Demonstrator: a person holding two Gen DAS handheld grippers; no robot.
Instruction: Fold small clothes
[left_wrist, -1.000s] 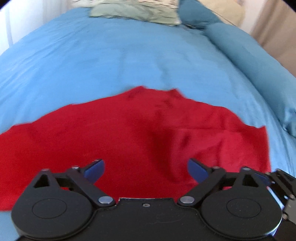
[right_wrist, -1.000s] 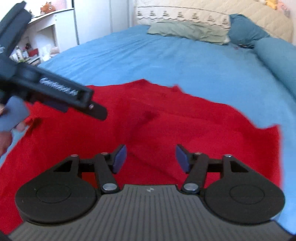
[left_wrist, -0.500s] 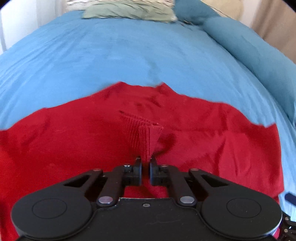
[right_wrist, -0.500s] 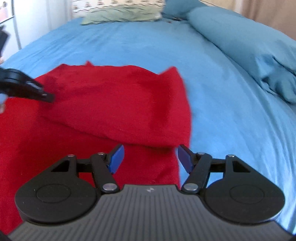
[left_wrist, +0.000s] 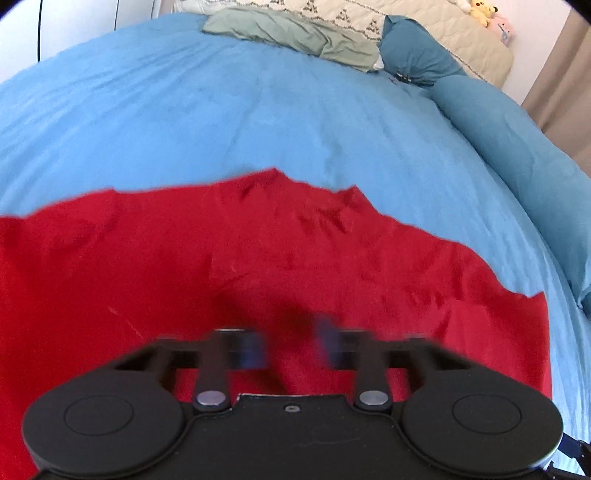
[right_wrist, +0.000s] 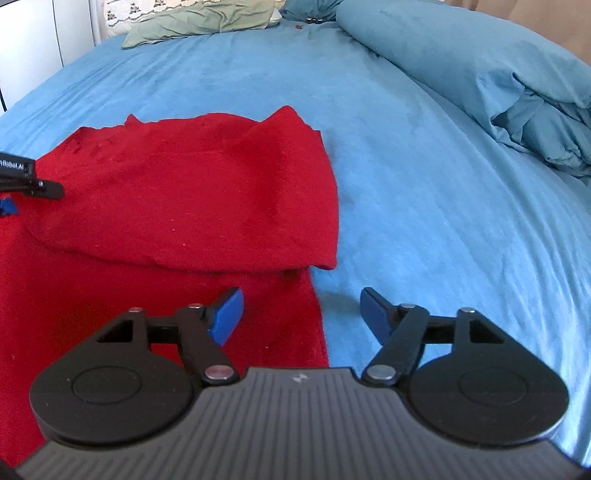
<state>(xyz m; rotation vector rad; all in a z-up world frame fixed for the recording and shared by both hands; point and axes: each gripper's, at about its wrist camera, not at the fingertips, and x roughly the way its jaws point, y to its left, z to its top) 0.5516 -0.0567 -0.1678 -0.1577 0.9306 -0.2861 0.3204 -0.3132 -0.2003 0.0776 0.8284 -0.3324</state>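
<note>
Red garment (right_wrist: 184, 206) folded on blue bedspread (right_wrist: 424, 177), both claws parted

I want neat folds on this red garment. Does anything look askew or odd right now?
Slightly. In the right wrist view the folded-over flap of the red garment sticks out past the layer beneath at its right edge, so the edges do not line up. The blue bedspread is wrinkled; nothing looks damaged.
</note>
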